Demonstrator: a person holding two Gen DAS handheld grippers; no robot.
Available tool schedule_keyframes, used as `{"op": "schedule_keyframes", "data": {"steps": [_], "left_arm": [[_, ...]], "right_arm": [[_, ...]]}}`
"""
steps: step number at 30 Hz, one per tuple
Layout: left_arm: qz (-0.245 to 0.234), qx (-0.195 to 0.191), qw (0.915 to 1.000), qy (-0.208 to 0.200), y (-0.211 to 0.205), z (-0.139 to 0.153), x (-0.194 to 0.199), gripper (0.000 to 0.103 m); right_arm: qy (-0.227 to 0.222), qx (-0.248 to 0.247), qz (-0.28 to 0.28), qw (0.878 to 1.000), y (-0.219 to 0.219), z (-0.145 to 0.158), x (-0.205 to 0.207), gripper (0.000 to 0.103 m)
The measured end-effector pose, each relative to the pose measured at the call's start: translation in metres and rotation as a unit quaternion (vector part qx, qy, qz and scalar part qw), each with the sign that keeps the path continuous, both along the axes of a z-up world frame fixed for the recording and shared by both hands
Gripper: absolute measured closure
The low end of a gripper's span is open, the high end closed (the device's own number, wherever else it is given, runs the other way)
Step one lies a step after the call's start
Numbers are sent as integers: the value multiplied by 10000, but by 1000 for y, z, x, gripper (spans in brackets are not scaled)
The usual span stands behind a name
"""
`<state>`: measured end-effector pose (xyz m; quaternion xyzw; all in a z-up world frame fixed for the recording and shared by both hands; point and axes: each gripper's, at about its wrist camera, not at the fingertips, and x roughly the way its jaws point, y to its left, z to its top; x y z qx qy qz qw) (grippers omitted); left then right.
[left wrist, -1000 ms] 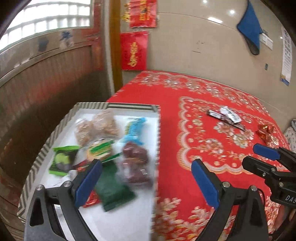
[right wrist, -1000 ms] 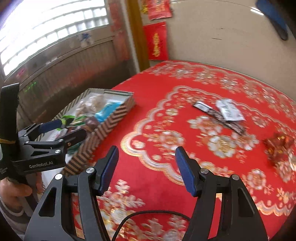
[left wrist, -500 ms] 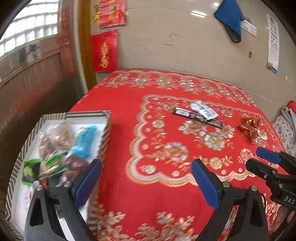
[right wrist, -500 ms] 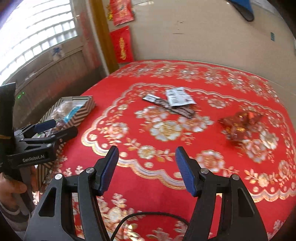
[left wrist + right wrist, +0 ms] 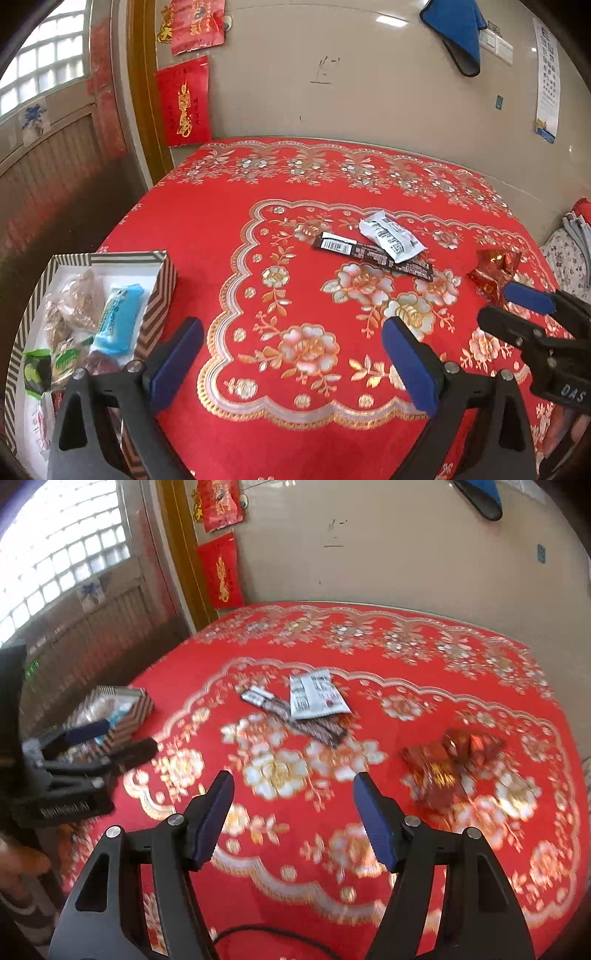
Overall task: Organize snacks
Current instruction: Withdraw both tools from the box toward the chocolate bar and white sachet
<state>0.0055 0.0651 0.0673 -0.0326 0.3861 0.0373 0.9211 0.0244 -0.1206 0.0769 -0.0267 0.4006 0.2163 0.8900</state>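
Surface: 1 red tablecloth with gold and white flower embroidery (image 5: 295,229), covering the whole table.

Left wrist view only: the inside of 1 shallow cardboard box with brown-and-white chevron-striped walls (image 5: 162,284), at the near left edge of the cloth. Contents legible here: 1 light-blue snack packet (image 5: 118,319), 2 clear bags of brown pieces (image 5: 72,306), 2 green packets (image 5: 37,373), 1 dark reddish packet partly behind the gripper finger. Further contents are hidden. In the right wrist view the same box is small and blurred; its contents cannot be counted there.

Right wrist view only: the red foil sweets (image 5: 450,764) read as 2 crumpled wrappers lying touching, at the right of the cloth. The left wrist view shows them as 1 red shape partly behind the other gripper.

Both views, loose at the centre of the cloth: 1 long dark-brown snack bar wrapper (image 5: 373,254), and 1 white printed sachet (image 5: 391,236) lying across its far end, touching it. Both are well apart from the box.

Left gripper (image 5: 291,363): 2 blue-padded black fingers, spread wide, holding nothing, above bare cloth just beside the box.

Right gripper (image 5: 293,819): 2 blue-padded fingers, spread wide, holding nothing, above the cloth between the bar and the foil sweets.
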Motion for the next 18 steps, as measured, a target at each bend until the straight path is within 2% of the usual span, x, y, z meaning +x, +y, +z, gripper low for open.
{"op": "schedule_keyframes", "data": {"steps": [13,18], "left_arm": [[169,-62,9997,185,5,-9,21,5],[270,-119,9992,278,10,-13,29,5]], "right_arm": [[259,-303,260,9989,32,-15,93,36],[424,-621,421,9963,44,-28,127,36]]}}
